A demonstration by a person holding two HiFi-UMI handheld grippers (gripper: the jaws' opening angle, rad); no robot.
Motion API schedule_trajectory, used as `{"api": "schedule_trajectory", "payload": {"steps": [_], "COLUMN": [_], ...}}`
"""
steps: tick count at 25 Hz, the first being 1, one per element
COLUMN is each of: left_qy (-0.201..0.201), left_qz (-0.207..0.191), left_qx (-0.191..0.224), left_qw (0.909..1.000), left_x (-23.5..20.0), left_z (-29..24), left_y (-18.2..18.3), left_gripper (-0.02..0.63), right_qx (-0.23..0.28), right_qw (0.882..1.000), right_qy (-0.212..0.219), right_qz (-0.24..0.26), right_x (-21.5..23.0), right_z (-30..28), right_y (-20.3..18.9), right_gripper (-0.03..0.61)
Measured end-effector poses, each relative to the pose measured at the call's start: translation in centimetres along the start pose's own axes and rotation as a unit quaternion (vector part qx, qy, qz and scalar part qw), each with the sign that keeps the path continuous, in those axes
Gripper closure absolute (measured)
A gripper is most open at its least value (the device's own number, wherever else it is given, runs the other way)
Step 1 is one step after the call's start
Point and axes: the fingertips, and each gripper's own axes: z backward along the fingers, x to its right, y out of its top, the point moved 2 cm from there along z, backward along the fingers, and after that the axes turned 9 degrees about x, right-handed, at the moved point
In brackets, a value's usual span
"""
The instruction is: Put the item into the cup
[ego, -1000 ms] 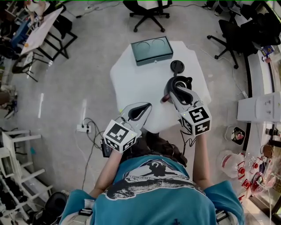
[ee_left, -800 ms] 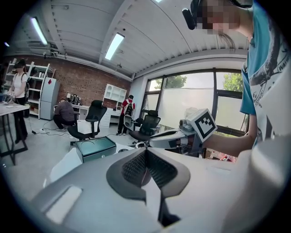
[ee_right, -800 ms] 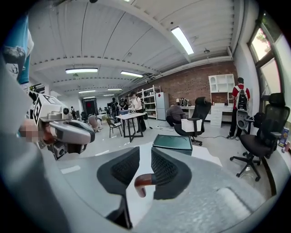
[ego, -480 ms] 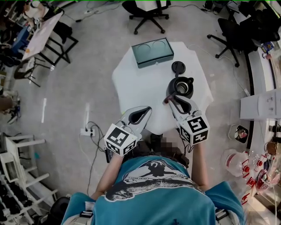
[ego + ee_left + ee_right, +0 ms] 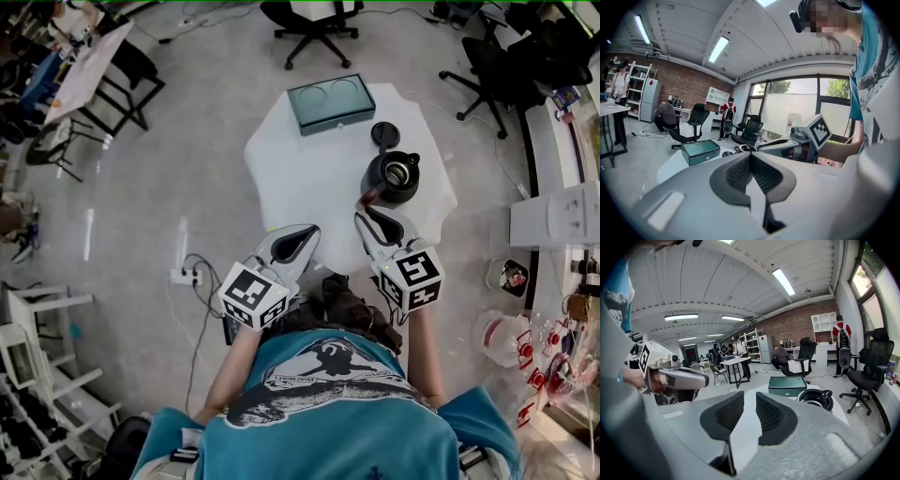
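A black cup (image 5: 392, 176) with its top off stands at the right of the white table (image 5: 300, 178); it also shows in the right gripper view (image 5: 815, 399). Its round black lid (image 5: 382, 134) lies just behind it. A small reddish-brown item (image 5: 367, 198) lies at the cup's near left side. My right gripper (image 5: 362, 215) hangs just short of that item, jaws a narrow gap apart (image 5: 749, 395) with nothing between them. My left gripper (image 5: 314, 228) hovers over the table's near edge, pads pressed together and empty (image 5: 750, 157).
A dark green box (image 5: 328, 103) sits at the table's far edge, also seen from the right gripper (image 5: 786, 385). Office chairs (image 5: 319, 28) stand beyond the table on the grey floor. A power strip with cables (image 5: 178, 275) lies left of the table.
My right gripper has drawn back toward me from over the cup, and the cup's opening now shows in full. The left gripper has barely shifted.
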Motion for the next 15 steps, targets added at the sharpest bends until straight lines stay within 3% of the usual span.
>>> {"api": "schedule_trajectory", "payload": {"steps": [15], "left_qy": [0.029], "left_qz": [0.010], "left_qx": [0.035], "left_qw": [0.9989], "left_x": [0.7], "left_z": [8.9], "left_y": [-0.9], "left_gripper": [0.614], "right_qx": [0.012], "right_qw": [0.999], "right_qy": [0.024], "right_qz": [-0.027], "right_x": [-10.3], "right_z": [1.6], "right_y": [-1.2], "right_gripper": [0.495]}}
